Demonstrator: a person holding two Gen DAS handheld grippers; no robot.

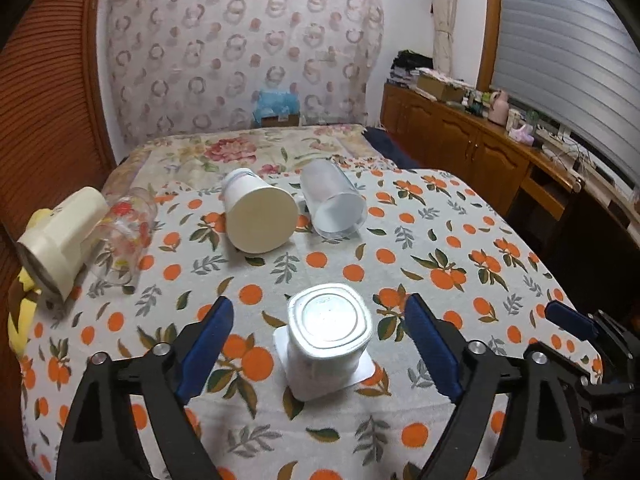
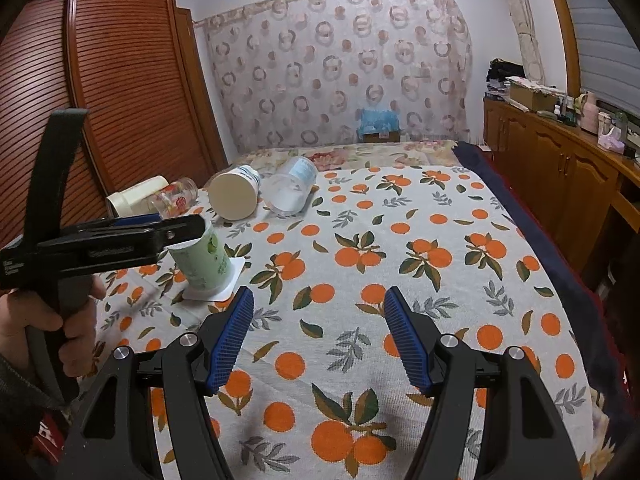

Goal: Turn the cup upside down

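Observation:
A small plastic cup [image 1: 328, 344] stands upside down on the orange-print cloth, its base up and its square rim flat on the cloth. My left gripper [image 1: 320, 320] is open, its blue pads on either side of the cup and apart from it. In the right wrist view the same cup [image 2: 202, 264] shows pale green, with the left gripper [image 2: 120, 236] above and around it. My right gripper [image 2: 320, 316] is open and empty over bare cloth to the cup's right.
Several cups lie on their sides at the back: a cream cup [image 1: 260, 216], a frosted clear cup [image 1: 334, 204], a flowered glass [image 1: 124, 232] and a cream mug [image 1: 60, 240]. A wooden wardrobe [image 2: 120, 92] stands left, a sideboard [image 2: 560, 168] right.

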